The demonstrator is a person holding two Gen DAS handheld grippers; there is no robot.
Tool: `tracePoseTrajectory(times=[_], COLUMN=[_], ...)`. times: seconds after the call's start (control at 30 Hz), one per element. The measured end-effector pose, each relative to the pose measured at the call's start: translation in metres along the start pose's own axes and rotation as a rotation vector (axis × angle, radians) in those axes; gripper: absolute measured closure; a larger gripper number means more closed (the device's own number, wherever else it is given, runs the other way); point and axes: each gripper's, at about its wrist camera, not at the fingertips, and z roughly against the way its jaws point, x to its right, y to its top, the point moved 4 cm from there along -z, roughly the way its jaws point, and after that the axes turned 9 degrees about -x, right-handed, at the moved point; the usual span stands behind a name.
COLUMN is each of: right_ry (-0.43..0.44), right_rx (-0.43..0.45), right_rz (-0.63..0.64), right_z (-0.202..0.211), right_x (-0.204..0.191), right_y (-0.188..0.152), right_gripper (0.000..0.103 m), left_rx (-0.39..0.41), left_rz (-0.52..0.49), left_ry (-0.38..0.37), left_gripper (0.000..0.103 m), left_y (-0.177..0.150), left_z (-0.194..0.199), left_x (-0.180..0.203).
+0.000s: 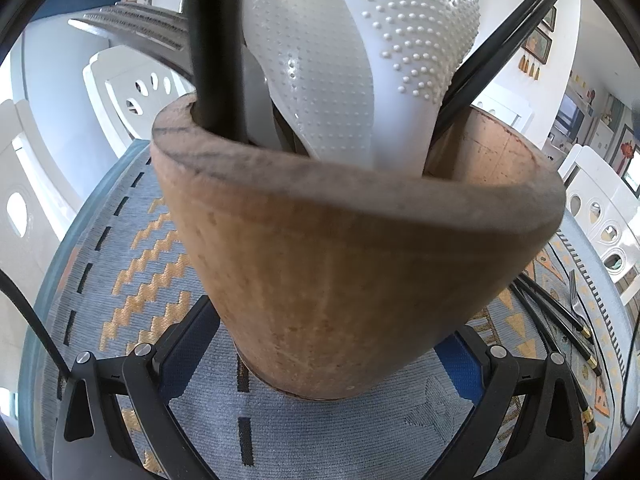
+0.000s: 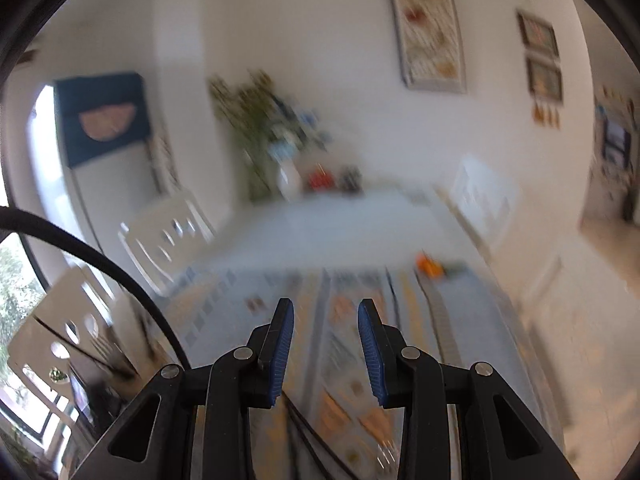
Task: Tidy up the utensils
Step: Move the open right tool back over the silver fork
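A brown wooden utensil holder [image 1: 352, 264] fills the left wrist view, standing on a blue and orange woven mat [image 1: 132, 264]. It holds a white dotted silicone utensil [image 1: 352, 64] and black handles [image 1: 214, 40]. My left gripper [image 1: 328, 344] is shut on the holder's lower part, with a blue pad against each side. Several black-handled utensils with gold tips [image 1: 560, 320] and a fork [image 1: 576, 292] lie on the mat to the right. My right gripper [image 2: 326, 312] hangs above the mat, open, with nothing between its blue pads [image 2: 282, 344]. This view is blurred by motion.
White chairs [image 1: 132, 92] stand around the table on both sides. In the right wrist view a plant with small items [image 2: 280, 148] sits at the table's far end, and an orange object [image 2: 428, 266] lies on the mat. A black cable [image 2: 100, 260] crosses the left.
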Motion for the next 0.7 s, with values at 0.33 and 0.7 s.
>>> tracePoseTrajectory(times=[0.33, 0.7], right_ry=[-0.048, -0.153], right_rx=[-0.499, -0.593], right_rz=[-0.041, -0.017], right_z=[-0.071, -0.107], right_x=[0.039, 0.044], right_y=[-0.098, -0.125], right_gripper=[0.075, 0.077], left_rx=[-0.004, -0.005], left_rz=[0.005, 0.009], left_ry=[-0.009, -0.017], left_gripper=[0.001, 0.001], left_y=[0.001, 0.0], left_z=[-0.002, -0.001], left_x=[-0.008, -0.01])
